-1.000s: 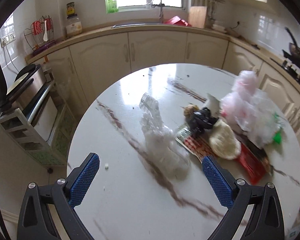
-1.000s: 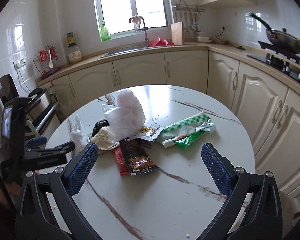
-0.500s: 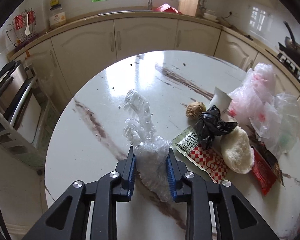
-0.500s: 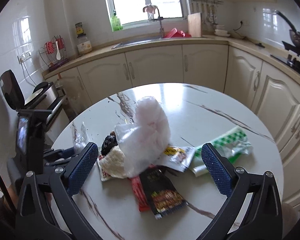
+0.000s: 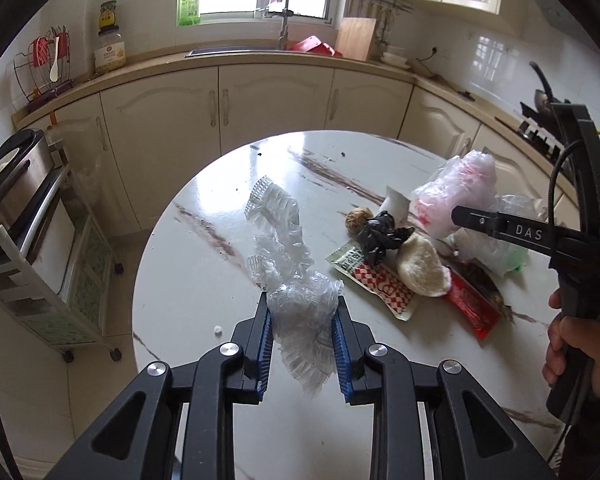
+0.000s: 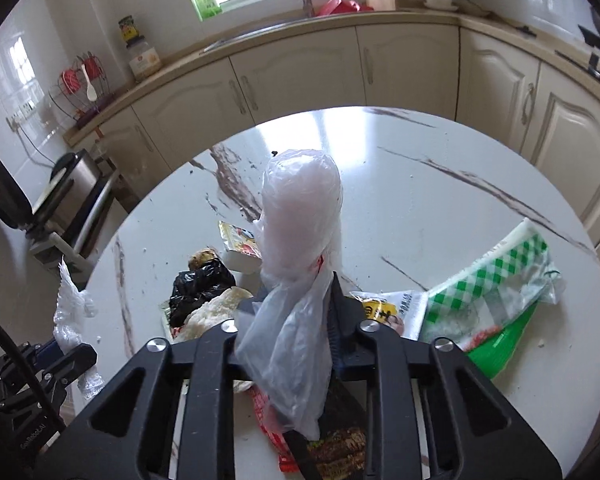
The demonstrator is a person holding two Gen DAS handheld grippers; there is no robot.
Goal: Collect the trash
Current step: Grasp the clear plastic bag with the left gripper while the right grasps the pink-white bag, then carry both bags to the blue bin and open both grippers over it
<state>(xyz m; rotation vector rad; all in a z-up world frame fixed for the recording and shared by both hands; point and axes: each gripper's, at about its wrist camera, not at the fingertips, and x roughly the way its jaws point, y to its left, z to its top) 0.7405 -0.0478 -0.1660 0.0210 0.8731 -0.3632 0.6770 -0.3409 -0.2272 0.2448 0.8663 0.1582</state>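
Your left gripper (image 5: 302, 316) has its fingers clamped on the crumpled clear plastic tray (image 5: 288, 264); the tray's near end sits between the blue pads (image 5: 265, 332), the rest sticks up and away over the round marble surface (image 5: 204, 280). Whether its far end touches the surface, can't tell.

Your right gripper (image 6: 290, 316) has its fingers closed on the thin pinkish plastic bag (image 6: 300, 216); the bag stands upright, bunched at the fingers, a loose tail hanging below them.

The rest of the trash lies on the surface in a cluster: black bag scrap (image 5: 380, 236), brown ball (image 5: 358, 218) just beside it, white round pad (image 5: 420, 266) touching the black scrap, red-checked wrapper (image 5: 380, 286) under both, red wrapper (image 5: 470, 308) near the edge. In the right wrist view, green-checked wrapper (image 6: 496, 284) lies right of your fingers, yellow-label packet (image 6: 384, 310) touching it, dark snack wrapper (image 6: 340, 444) under the gripper.
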